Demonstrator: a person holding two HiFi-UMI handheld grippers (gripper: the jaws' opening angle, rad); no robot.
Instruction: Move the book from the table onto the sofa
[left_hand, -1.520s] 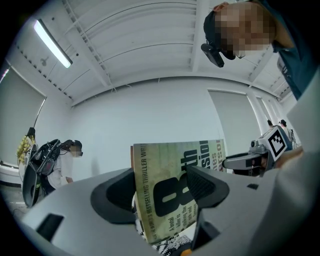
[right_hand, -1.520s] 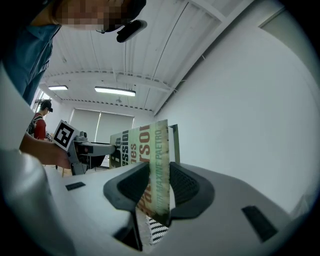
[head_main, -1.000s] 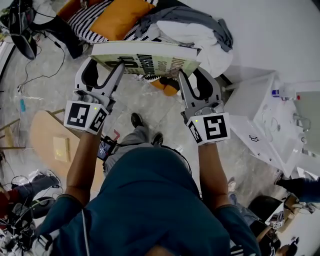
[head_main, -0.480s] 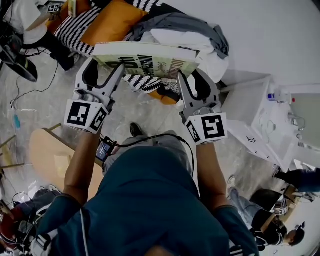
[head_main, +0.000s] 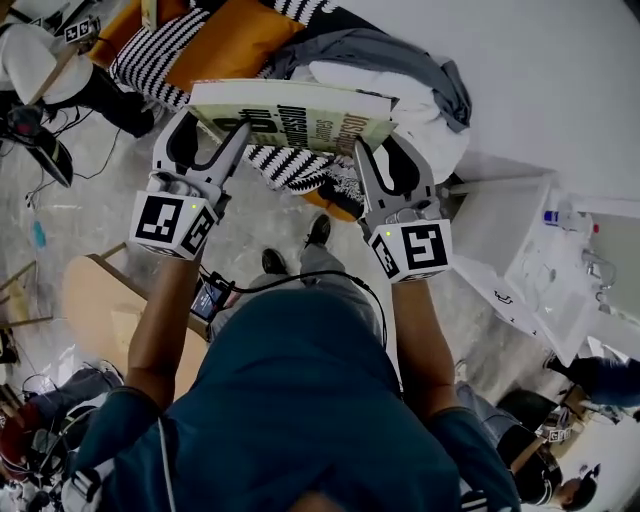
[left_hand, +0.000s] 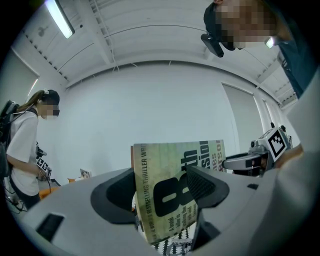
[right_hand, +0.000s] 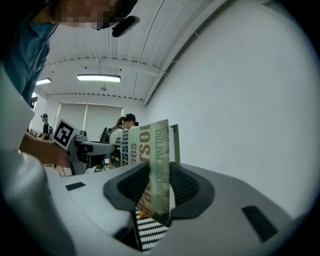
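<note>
Head view: book (head_main: 295, 115) up in the air, lying flat over a striped cushion (head_main: 160, 60). The left hand-held gripper (head_main: 215, 128) has its left end, the right hand-held gripper (head_main: 383, 152) its right end.

Left gripper view: jaws set wide, pads clamped on the book's cover.

Right gripper view: jaws narrower, pinching the book at its edge, striped fabric showing below.

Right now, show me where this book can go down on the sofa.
Only the orange cushion lies bare, between the striped fabric and the grey garment. Right of that it is crowded: white cloth heaped beyond the book.
</note>
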